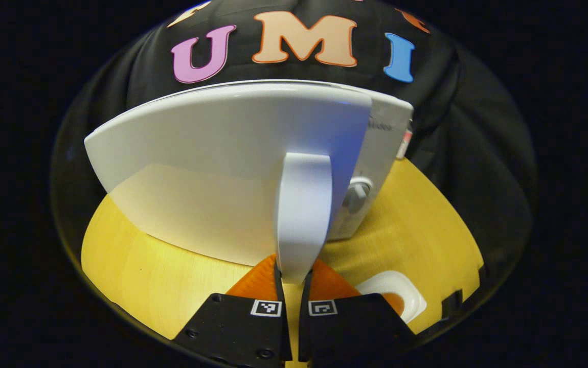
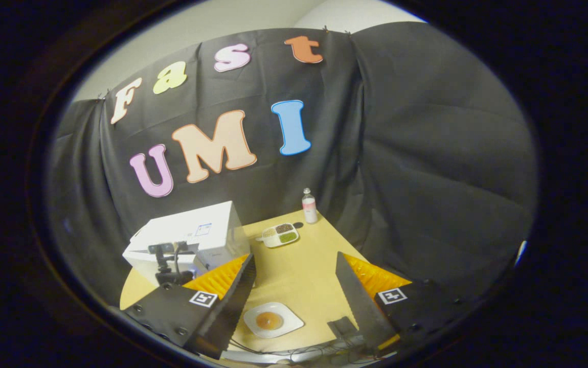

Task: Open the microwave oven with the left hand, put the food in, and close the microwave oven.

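The white microwave (image 1: pixel 382 145) stands on the yellow table (image 1: pixel 416 230). Its door (image 1: pixel 212 168) is swung partly out, so the body's edge and a knob (image 1: pixel 358 194) show behind it. My left gripper (image 1: pixel 294 276) is shut on the door's white handle (image 1: pixel 301 214). The food, an orange-brown patch on a white square plate (image 1: pixel 410 301), lies on the table to the right of that gripper. In the right gripper view the plate (image 2: pixel 272 320) lies below and between the fingers of my right gripper (image 2: pixel 295 260), which hangs open and holds nothing. The microwave (image 2: pixel 191 232) sits at the left there.
A divided white tray (image 2: pixel 280 235) with several portions of food and a small bottle (image 2: pixel 309 205) stand at the table's far corner. Cables (image 2: pixel 294 352) run along the near table edge. Black cloth walls close in behind the table (image 2: pixel 299 276).
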A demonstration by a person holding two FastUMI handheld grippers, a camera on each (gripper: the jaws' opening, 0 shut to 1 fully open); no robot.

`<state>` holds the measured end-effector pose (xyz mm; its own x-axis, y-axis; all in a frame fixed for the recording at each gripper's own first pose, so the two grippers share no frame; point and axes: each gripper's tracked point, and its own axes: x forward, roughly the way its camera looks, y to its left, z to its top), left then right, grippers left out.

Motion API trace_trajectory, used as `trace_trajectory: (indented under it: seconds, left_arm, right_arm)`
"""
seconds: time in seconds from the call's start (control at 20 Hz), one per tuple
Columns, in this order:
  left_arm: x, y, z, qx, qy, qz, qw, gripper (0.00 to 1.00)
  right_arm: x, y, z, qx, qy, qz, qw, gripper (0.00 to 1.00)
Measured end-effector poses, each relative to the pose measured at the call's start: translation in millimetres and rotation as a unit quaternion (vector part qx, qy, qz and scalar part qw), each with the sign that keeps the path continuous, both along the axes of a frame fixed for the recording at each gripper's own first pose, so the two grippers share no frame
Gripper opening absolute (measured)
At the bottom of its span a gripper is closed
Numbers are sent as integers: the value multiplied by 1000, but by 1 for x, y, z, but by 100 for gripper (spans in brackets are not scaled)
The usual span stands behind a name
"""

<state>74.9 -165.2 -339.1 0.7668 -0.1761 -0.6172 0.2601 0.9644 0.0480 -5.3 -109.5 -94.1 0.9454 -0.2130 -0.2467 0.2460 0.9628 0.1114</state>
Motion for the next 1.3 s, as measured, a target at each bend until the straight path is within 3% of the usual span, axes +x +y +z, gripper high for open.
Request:
trace_trajectory:
  seconds: [0.15,0.2,0.3,0.35,0.4,0.55,0.65,0.75,0.85,0.9,0.95,1.0,1.1,1.3]
  left_arm:
    - [-29,15,-1,-4,26,1,1000,10]
    - [-34,20,0,3,25,0,1000,12]
    - [-46,30,-1,20,23,2,1000,15]
    - [-50,34,0,23,24,6,999,17]
    - [-55,38,-1,21,27,13,999,18]
    - [-65,47,6,-1,26,39,999,22]
    - [-72,61,10,4,22,59,998,30]
    - [-79,72,15,6,18,76,997,55]
    - [-88,80,20,0,20,86,996,69]
    - [-92,86,25,-1,18,91,996,71]
    - [-95,92,30,-2,15,99,995,74]
    - [-99,97,35,-8,13,104,994,83]
    - [-110,106,39,-15,18,116,993,92]
    - [-131,134,43,5,16,141,990,92]
  right_arm:
    - [11,4,-4,-2,9,30,1000,97]
    - [14,5,-4,-6,9,40,999,92]
    - [19,8,-8,-9,14,60,998,97]
    - [22,10,-11,-7,17,69,997,92]
    - [24,12,-14,-5,21,78,997,97]
    - [28,19,-21,-1,30,107,994,97]
    - [30,23,-27,-5,41,125,991,92]
    - [32,29,-30,-5,47,143,989,97]
    - [34,37,-32,-2,50,160,986,92]
    - [34,42,-31,0,50,168,985,92]
    - [35,47,-31,0,49,176,983,98]
    - [36,50,-30,0,49,182,982,92]
    - [38,58,-33,-1,51,194,980,92]
    - [35,74,-38,-5,60,213,975,92]
